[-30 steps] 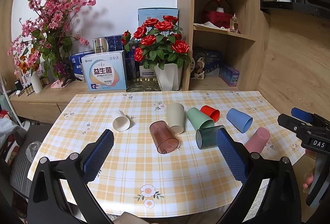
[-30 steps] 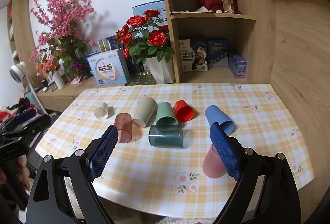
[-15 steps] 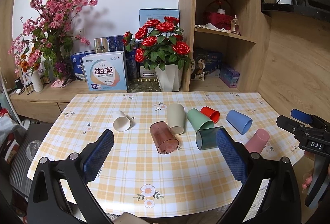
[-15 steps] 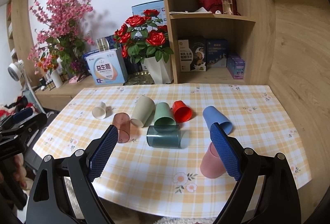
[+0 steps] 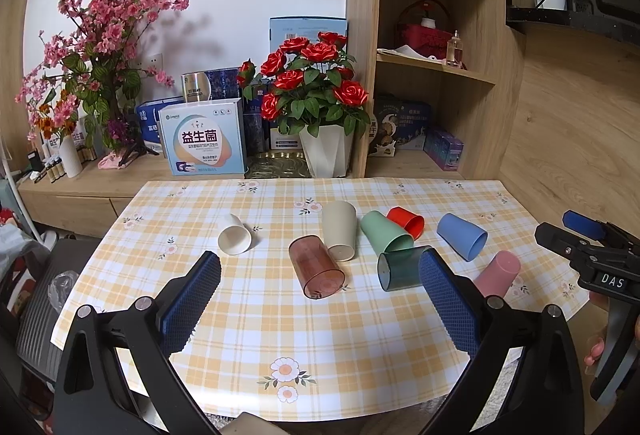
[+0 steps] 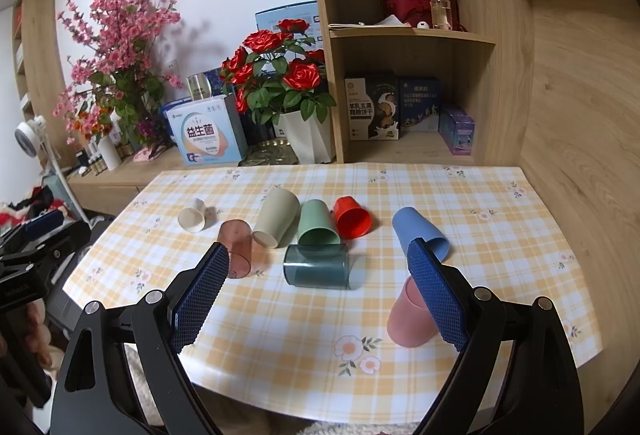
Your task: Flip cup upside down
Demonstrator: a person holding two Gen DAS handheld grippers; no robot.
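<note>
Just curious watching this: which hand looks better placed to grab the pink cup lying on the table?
Probably the right gripper: the pink cup lies right by its open fingers. From the left gripper, that cup sits far off to the side.

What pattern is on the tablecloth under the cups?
Yellow-and-white plaid tablecloth with small printed flowers, clearest in the right wrist view.

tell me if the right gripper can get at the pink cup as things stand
Probably yes. The right gripper is open and empty, and the pink cup lies on its side right beside its right finger, apart from the blue cup, with nothing between.
</note>
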